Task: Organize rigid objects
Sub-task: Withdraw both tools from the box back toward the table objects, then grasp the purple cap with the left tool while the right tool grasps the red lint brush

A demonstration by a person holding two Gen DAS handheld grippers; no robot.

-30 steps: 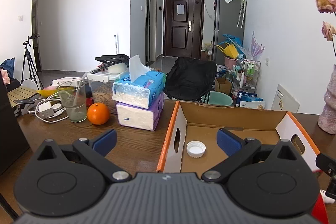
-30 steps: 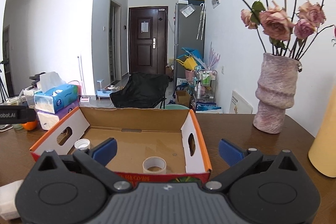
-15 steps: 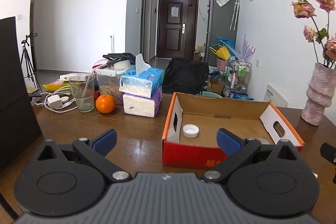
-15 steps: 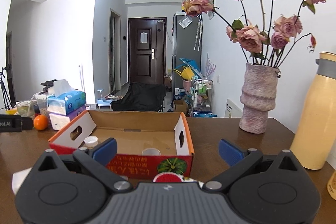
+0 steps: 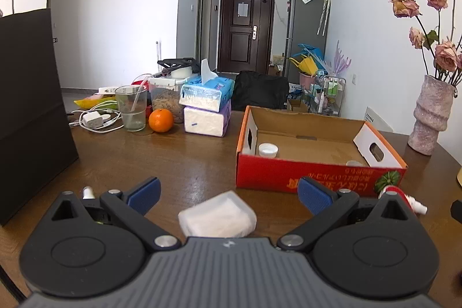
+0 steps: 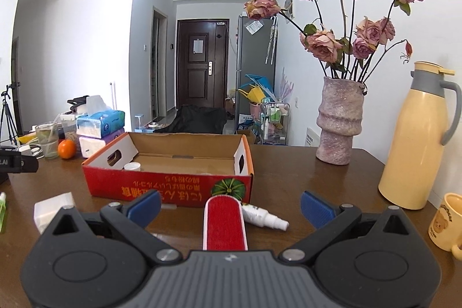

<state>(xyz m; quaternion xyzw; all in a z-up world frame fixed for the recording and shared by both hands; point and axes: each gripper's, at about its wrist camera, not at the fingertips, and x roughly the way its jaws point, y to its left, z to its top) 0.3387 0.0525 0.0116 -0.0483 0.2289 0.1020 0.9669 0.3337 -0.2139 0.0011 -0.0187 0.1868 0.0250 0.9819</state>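
Brown wooden table (image 5: 179,163) carries a red box (image 6: 173,184); both grippers' jaws wide.

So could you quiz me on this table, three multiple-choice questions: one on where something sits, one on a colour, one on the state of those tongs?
1. Where is the white cap?
A. Inside the cardboard box
B. Beside the orange
C. On the tissue packs

2. What colour is the brush lying between the right tongs?
A. Green
B. Red
C. Black

3. How do the left tongs stand?
A. Shut on the white block
B. Shut on nothing
C. Open, with the block between them

Answers: 1 A, the cap rests on the box floor; 2 B, its face is red with a pale rim; 3 C, both blue pads stand clear of the block.
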